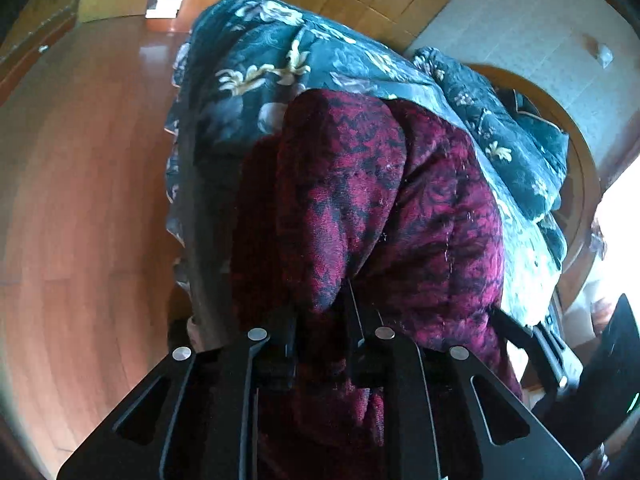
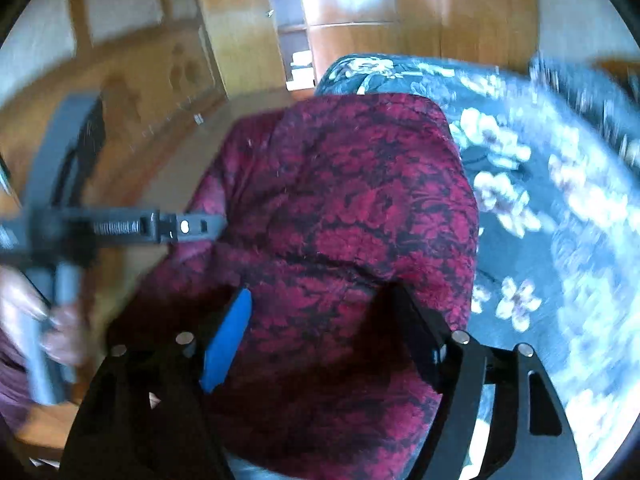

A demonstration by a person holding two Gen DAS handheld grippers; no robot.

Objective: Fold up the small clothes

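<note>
A dark red garment with a black pattern point(image 1: 384, 200) lies on a blue floral quilt point(image 1: 272, 64). My left gripper point(image 1: 320, 308) has its fingers close together, and a bunched fold of the red cloth is pinched between them. In the right wrist view the same garment point(image 2: 352, 200) fills the middle. My right gripper point(image 2: 322, 300) stands wide over the garment's near part, its blue pad point(image 2: 228, 336) on the left and its black finger point(image 2: 416, 332) on the right, neither pressing the cloth. The left gripper point(image 2: 188, 226) reaches in from the left at the garment's edge.
The quilt point(image 2: 552, 200) covers a bed with a wooden frame point(image 1: 580, 184). Reddish wooden floor point(image 1: 80, 200) lies to the left of it. Wooden cupboards and shelves point(image 2: 292, 40) stand at the back. A person's hand point(image 2: 60, 320) holds the left gripper's handle. The right wrist view is blurred.
</note>
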